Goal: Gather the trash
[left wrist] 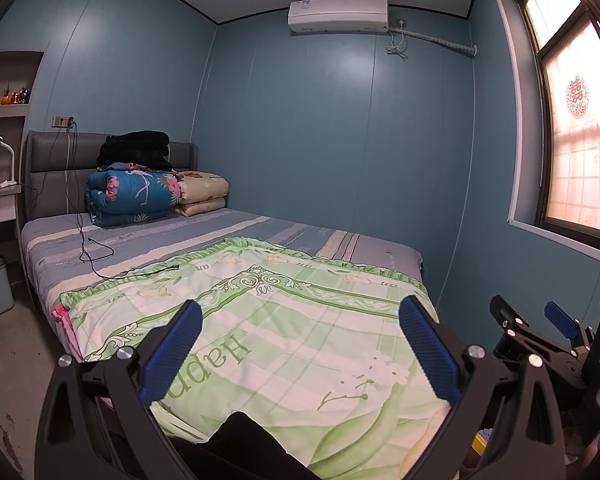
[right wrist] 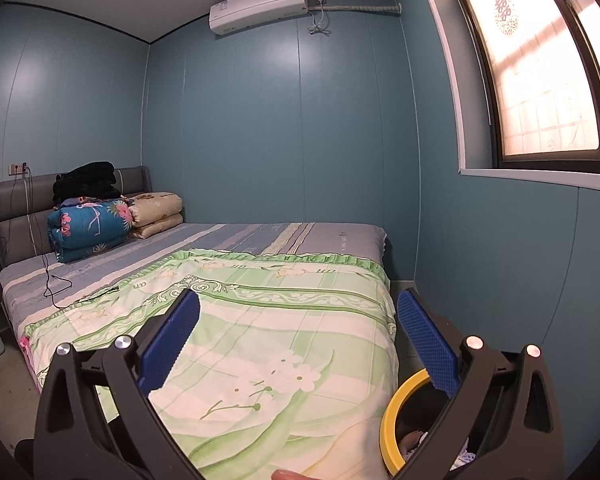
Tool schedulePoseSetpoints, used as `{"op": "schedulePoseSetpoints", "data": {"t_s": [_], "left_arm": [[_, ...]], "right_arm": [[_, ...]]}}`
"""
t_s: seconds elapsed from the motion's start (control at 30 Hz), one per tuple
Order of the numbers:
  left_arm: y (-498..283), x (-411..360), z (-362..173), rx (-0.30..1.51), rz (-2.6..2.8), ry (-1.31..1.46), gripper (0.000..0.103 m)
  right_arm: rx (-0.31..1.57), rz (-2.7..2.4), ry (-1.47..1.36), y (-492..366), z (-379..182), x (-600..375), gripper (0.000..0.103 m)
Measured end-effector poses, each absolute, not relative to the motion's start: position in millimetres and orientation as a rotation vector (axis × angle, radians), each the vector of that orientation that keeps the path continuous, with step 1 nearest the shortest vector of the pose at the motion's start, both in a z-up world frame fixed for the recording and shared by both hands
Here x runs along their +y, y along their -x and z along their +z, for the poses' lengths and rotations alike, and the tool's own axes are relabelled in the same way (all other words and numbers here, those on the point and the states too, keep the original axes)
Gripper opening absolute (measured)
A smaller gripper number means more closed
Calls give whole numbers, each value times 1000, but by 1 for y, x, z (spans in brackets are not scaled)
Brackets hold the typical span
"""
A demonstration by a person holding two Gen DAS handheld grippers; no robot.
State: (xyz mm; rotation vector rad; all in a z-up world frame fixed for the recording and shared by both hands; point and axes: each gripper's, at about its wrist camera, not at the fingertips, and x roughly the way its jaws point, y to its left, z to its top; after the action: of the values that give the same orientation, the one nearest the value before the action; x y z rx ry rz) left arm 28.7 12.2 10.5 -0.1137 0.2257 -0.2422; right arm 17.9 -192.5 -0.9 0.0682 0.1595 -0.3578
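Over the bed (left wrist: 140, 240), both the left tool (left wrist: 300, 344) and right tool (right wrist: 298, 340) hang spread and empty, no trash visible, progress unclear.

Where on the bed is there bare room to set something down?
The green blanket is bare ahead of both open grippers, left gripper and right gripper. The striped sheet between it and the wall is free too. Crowded: folded quilts by the headboard and the black cable.

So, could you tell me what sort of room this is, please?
A bedroom, most likely in a home: a bed with a grey headboard, folded quilts stacked at its head, and a wall air conditioner.
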Motion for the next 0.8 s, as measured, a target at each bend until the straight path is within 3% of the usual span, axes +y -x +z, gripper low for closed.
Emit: {"op": "schedulePoseSetpoints", "data": {"t_s": [0.8], "left_arm": [[-31, 15, 7, 237, -252, 117, 95]], "right_arm": [[177, -354, -72, -21, -3, -193, 95]]}}
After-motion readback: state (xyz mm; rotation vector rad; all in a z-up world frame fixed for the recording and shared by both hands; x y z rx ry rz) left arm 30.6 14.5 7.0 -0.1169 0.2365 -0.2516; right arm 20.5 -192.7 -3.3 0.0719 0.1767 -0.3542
